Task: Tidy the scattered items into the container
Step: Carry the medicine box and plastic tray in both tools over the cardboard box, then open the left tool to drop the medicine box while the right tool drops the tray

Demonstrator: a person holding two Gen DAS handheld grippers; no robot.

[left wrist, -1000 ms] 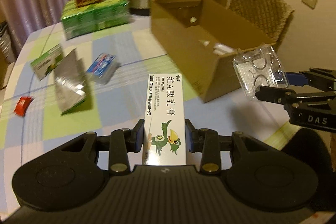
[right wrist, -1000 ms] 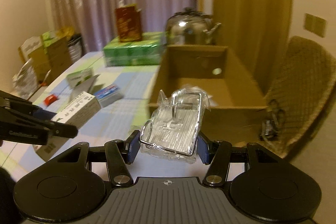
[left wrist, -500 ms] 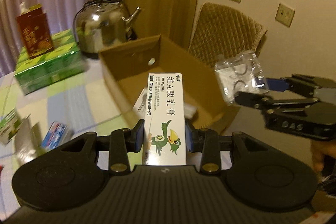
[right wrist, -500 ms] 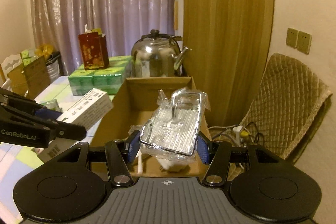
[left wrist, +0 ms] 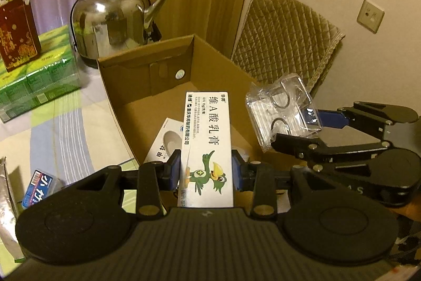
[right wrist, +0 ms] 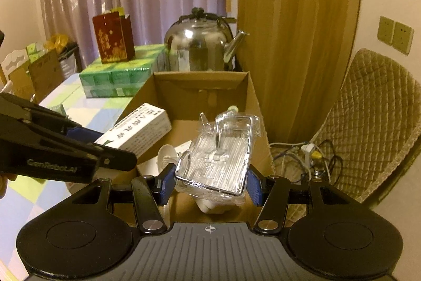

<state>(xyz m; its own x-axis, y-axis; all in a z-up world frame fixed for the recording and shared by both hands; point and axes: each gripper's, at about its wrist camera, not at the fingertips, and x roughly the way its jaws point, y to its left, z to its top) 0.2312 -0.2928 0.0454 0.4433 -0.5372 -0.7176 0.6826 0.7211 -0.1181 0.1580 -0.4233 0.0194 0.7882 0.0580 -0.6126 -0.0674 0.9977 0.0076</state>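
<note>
An open cardboard box stands on the table with a few white items on its floor. My left gripper is shut on a long white ointment carton with a green bird, held above the near end of the box. My right gripper is shut on a clear plastic pack with metal wire hooks, also above the box, to the right of the carton. In the left wrist view the right gripper comes in from the right edge.
A steel kettle stands behind the box, and green packs bearing a red carton stand to its left. A blue packet and a silver pouch lie on the checked tablecloth. A padded chair and cables sit right of the table.
Both grippers have travelled with their loads from over the tablecloth to above the open box. The box now fills the middle of both views.
</note>
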